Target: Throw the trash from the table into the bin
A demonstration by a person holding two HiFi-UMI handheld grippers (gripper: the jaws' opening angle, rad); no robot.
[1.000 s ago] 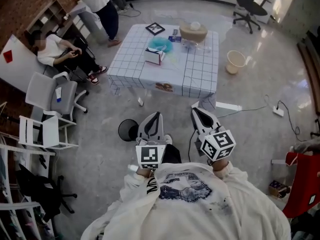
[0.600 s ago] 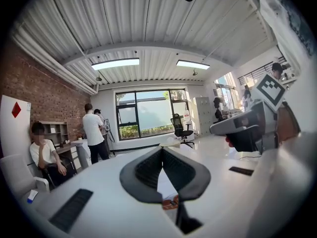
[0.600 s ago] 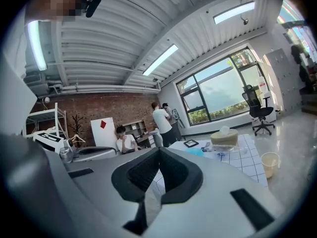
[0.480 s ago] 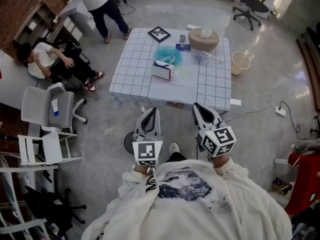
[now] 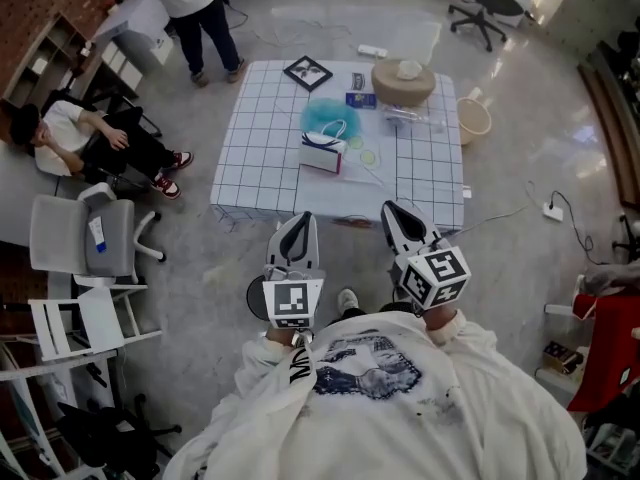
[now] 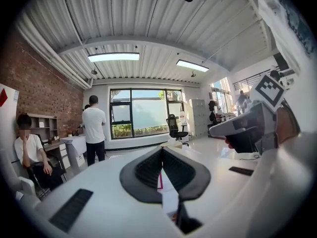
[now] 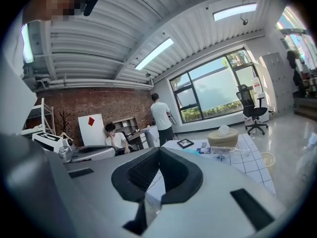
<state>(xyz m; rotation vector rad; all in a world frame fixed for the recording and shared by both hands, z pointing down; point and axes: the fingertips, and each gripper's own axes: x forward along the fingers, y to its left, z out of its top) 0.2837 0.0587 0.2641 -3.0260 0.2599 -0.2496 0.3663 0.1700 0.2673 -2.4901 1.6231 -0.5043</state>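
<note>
My left gripper (image 5: 298,226) and right gripper (image 5: 393,214) both have their jaws pressed together with nothing between them. I carry them level out front, probably just approach posture. The trash, a crumpled teal plastic bag (image 5: 325,118) and a small white paper bag (image 5: 322,154), sits mid white grid-cloth table (image 5: 255,168), ahead of both tips. The black round bin (image 5: 254,295) is on the floor beside the left gripper.

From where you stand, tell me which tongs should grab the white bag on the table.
Left. The left tongs point almost straight at the white bag; the right tongs sit farther to its side. The black bin is beside the left tongs too. Both are shut, so open first.
</note>
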